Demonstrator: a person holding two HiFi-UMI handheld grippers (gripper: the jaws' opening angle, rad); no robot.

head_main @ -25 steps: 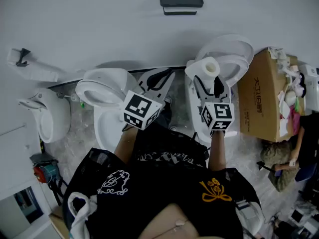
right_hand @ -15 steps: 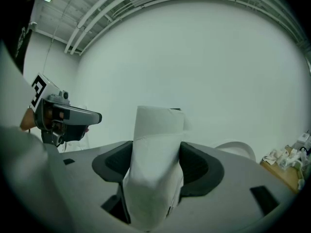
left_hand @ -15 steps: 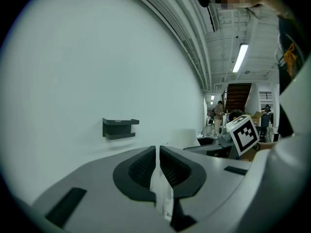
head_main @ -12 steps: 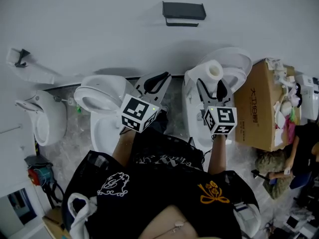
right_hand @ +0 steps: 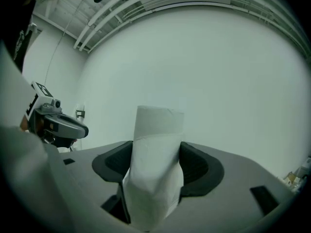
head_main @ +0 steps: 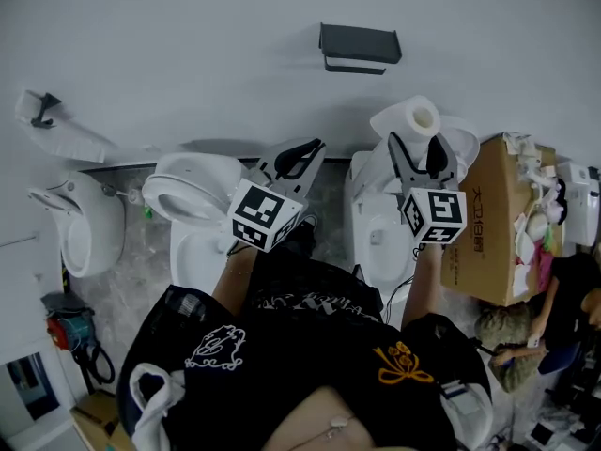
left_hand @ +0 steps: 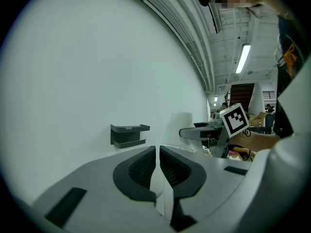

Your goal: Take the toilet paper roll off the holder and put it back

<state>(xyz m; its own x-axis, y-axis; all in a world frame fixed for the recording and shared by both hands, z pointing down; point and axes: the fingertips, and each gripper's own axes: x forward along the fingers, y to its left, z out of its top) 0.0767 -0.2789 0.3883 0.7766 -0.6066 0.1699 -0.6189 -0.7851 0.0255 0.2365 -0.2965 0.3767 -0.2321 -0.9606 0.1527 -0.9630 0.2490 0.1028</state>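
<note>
Plain white wall (head_main: 169, 36), white toilets (head_main: 188, 188) along it, mottled grey floor (head_main: 131, 285), cardboard box (head_main: 488, 219), ceiling strip light (left_hand: 243, 58).

From the head we look steeply down; both gripper cameras face the wall (head_main: 188, 54) closely along their jaws; the left shares the holder (head_main: 360, 43).

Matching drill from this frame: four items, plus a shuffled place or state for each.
Items:
1. toilet paper roll
2. left gripper
3. holder
4. cardboard box

Place or state:
A. on the wall, no roll on it
B. beside the right toilet
C. clamped in the right gripper
D. shut, nothing between its jaws

Pairs: 1-C, 2-D, 3-A, 4-B
</note>
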